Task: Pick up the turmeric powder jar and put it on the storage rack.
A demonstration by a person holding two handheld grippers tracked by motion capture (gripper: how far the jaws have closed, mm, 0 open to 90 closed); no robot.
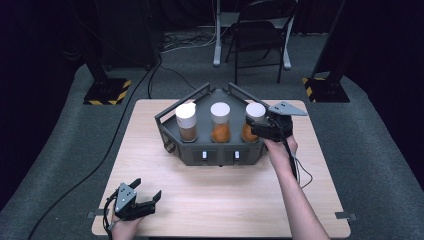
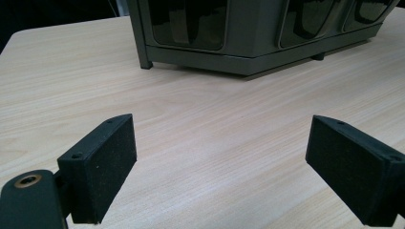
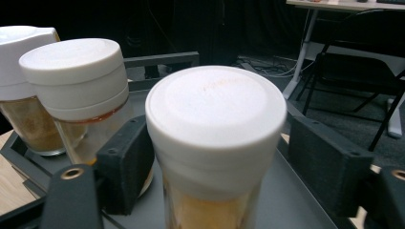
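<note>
Left gripper (image 1: 145, 200) rests near the table (image 1: 225, 200) edge, well short of the rack (image 1: 220, 152), jaws apart, empty. Right gripper (image 1: 256, 129) straddles the rightmost jar (image 3: 215, 143) in the rack, pads off it. Likely release step; next: withdraw clear without tipping it.

Grey carpet floor (image 1: 60, 150), a dark folding chair (image 1: 260, 30), black cables (image 1: 185, 42), and hazard-striped stand bases (image 1: 106, 91).

Each bare-armed hand carries a black tool (image 1: 134, 199) with foam-faced pads (image 2: 109, 164).
</note>
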